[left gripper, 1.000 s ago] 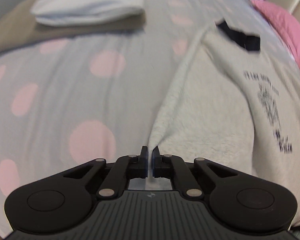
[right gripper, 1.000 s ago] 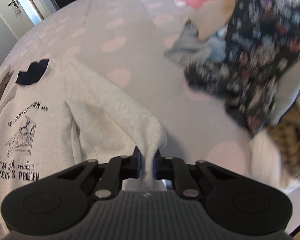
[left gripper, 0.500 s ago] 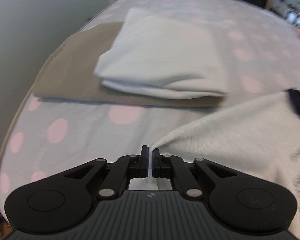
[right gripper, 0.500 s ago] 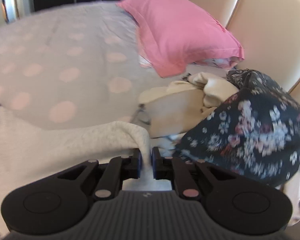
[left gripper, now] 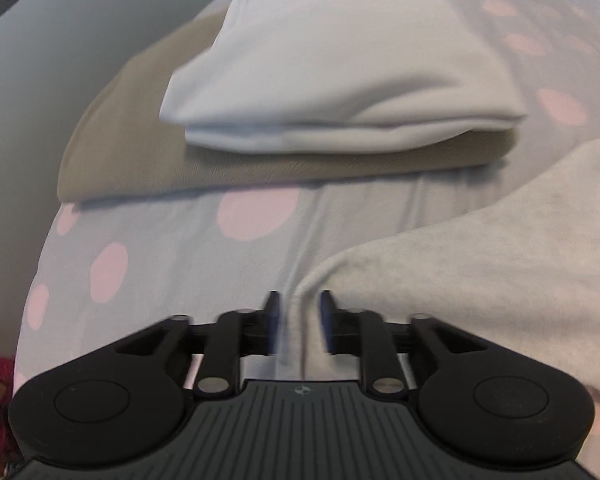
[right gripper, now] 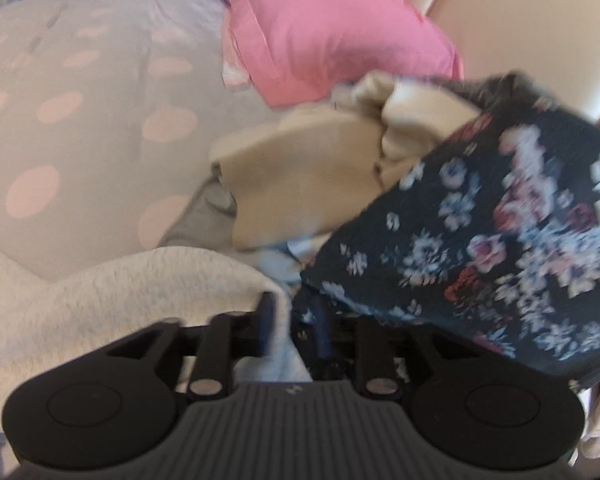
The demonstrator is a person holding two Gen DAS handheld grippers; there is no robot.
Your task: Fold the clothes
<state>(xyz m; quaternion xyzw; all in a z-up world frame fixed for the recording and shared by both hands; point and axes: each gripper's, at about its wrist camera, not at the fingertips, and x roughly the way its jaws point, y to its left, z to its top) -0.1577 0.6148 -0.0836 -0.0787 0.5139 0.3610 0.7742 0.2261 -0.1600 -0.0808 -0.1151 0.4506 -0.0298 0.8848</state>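
Note:
A cream fleece sweatshirt (left gripper: 480,264) lies on a grey bedspread with pink dots (left gripper: 172,248). My left gripper (left gripper: 299,322) is open, its jaws apart on either side of the sweatshirt's edge, which lies loose between them. In the right wrist view the sweatshirt (right gripper: 112,300) lies at the lower left. My right gripper (right gripper: 294,326) is open too, with the sweatshirt's other edge against its left finger.
A folded white garment (left gripper: 340,68) rests on a folded tan one (left gripper: 140,152) just beyond the left gripper. A pile of unfolded clothes, with a dark floral piece (right gripper: 500,232) and a beige piece (right gripper: 312,176), lies by the right gripper. A pink pillow (right gripper: 324,28) lies behind.
Both grippers have opened and let go of the sweatshirt's edges. Both have moved lower and closer to the bed, and the cloth now lies on it.

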